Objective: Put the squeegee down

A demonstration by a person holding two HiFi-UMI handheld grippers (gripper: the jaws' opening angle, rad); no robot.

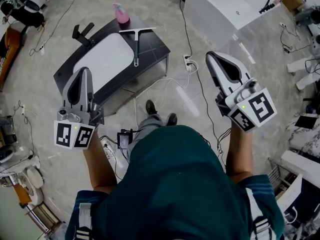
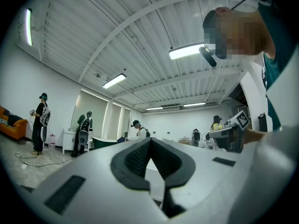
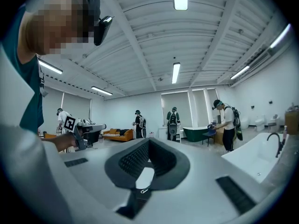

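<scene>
Head view: the white-bladed, dark-handled squeegee (image 1: 136,46) lies flat on the black low worktop (image 1: 156,51), beside a white rectangular panel (image 1: 106,59); it is well apart from the left gripper (image 1: 84,71) and the right gripper (image 1: 210,55). Left gripper view: jaws pressed together, nothing between them; right gripper view: jaws meet tip to tip, empty.
</scene>
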